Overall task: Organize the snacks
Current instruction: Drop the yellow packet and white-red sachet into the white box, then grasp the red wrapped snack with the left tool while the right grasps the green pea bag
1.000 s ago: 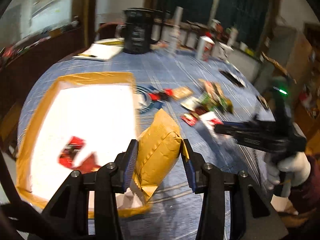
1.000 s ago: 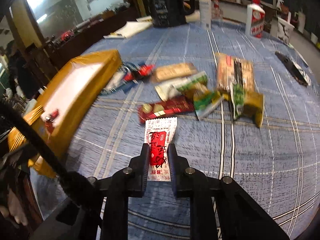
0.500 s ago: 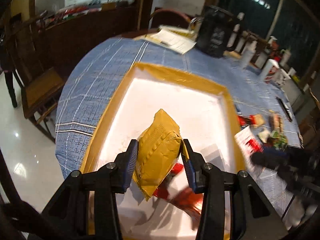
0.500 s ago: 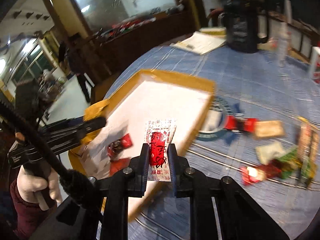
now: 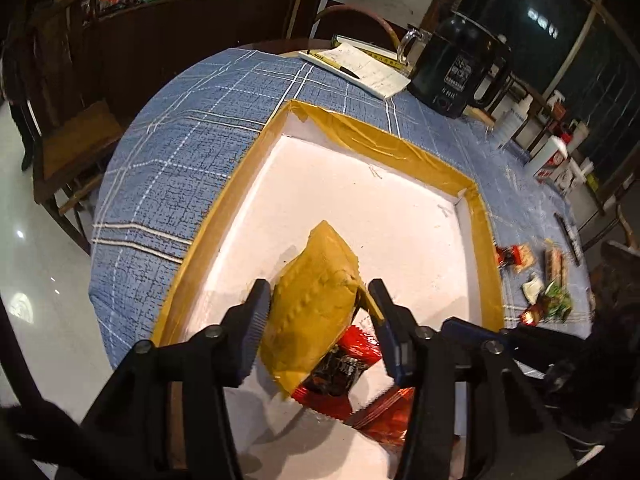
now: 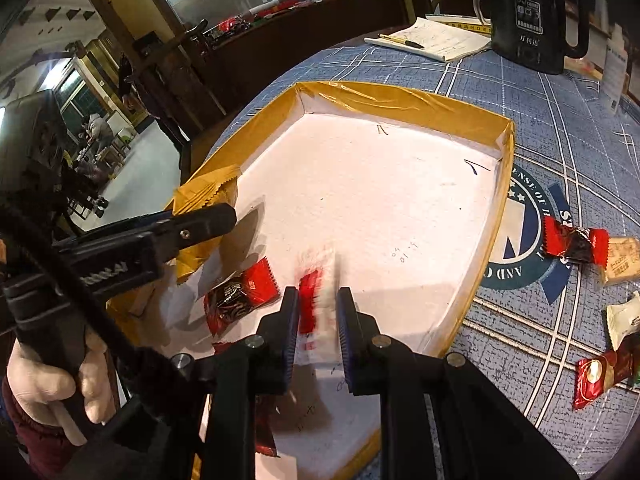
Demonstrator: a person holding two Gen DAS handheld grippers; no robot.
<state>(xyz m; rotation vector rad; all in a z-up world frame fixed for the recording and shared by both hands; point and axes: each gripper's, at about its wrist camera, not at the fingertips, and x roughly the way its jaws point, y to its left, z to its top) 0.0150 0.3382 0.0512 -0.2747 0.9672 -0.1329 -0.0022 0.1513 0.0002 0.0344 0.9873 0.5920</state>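
Observation:
My left gripper (image 5: 318, 294) is shut on a yellow snack packet (image 5: 316, 304) and holds it over the white tray with a yellow taped rim (image 5: 384, 148). A red and black candy (image 5: 340, 364) lies on the tray floor beneath it. My right gripper (image 6: 318, 306) has its jaws parted a little around a white and red snack packet (image 6: 316, 300), which is blurred, over the tray (image 6: 400, 100). The left gripper (image 6: 200, 220) with the yellow packet (image 6: 208, 196) shows at the tray's left side. A red and black candy (image 6: 240, 296) lies on the tray.
Loose snacks lie on the blue checked tablecloth right of the tray (image 6: 576, 240) (image 5: 544, 296). A black kettle (image 5: 460, 72) and a notepad with pen (image 5: 360, 68) stand behind the tray. Wooden chairs (image 5: 72, 148) stand left of the table.
Both grippers moved left from the snack pile to above the tray. The right gripper's jaws have parted slightly and its white and red packet is blurred, slipping downward.

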